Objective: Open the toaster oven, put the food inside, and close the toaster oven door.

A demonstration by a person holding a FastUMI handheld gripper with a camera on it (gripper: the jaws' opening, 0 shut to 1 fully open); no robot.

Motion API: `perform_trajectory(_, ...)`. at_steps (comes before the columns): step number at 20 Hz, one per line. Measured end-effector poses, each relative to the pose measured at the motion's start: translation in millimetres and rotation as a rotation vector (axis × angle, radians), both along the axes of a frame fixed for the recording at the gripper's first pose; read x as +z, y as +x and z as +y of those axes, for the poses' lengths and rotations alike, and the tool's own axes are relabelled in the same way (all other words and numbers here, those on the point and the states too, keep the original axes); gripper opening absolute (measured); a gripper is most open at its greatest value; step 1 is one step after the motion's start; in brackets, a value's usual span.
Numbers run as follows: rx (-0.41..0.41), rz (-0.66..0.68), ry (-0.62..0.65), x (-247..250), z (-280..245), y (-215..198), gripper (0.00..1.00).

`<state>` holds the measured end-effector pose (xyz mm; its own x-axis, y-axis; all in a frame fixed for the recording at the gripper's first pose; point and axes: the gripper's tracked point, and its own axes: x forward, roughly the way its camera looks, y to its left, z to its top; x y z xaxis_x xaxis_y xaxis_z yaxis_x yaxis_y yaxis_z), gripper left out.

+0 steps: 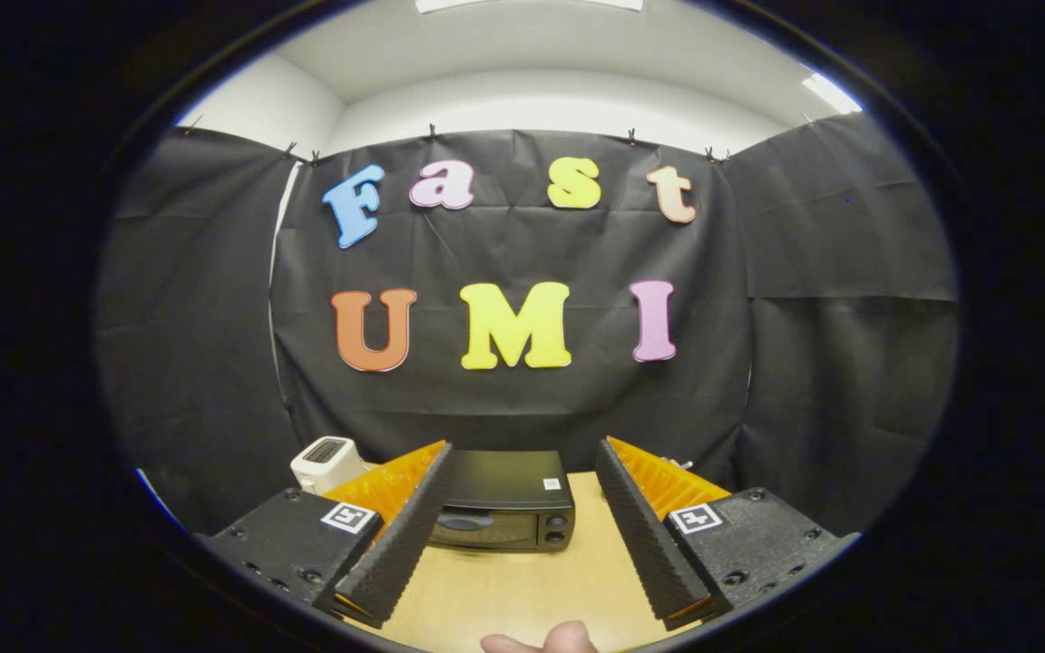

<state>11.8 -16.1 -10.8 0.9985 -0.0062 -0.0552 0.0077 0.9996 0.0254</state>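
We see the hand-held gripper [522,472] spread wide, empty; the oven [504,512], door closed, sits at twelve o'clock on the table [532,580], a white appliance [327,462] at ten.

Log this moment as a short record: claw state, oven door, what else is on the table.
claw: open, nothing between its fingers
toaster oven: black, on the wooden table beyond the fingers, seen between them
oven door: closed
white appliance: left of the oven, behind the left finger; type unclear
fingertip: a person's, at the near table edge
task stage: door not yet opened
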Motion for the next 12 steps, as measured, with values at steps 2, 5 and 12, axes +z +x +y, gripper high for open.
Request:
perform_trajectory(2,0.008,0.008,0.007,-3,2,3,1.0)
perform_trajectory(5,0.025,0.027,0.004,-7,7,9,1.0)
perform_trajectory(12,0.066,0.081,0.023,-23,26,43,1.0)
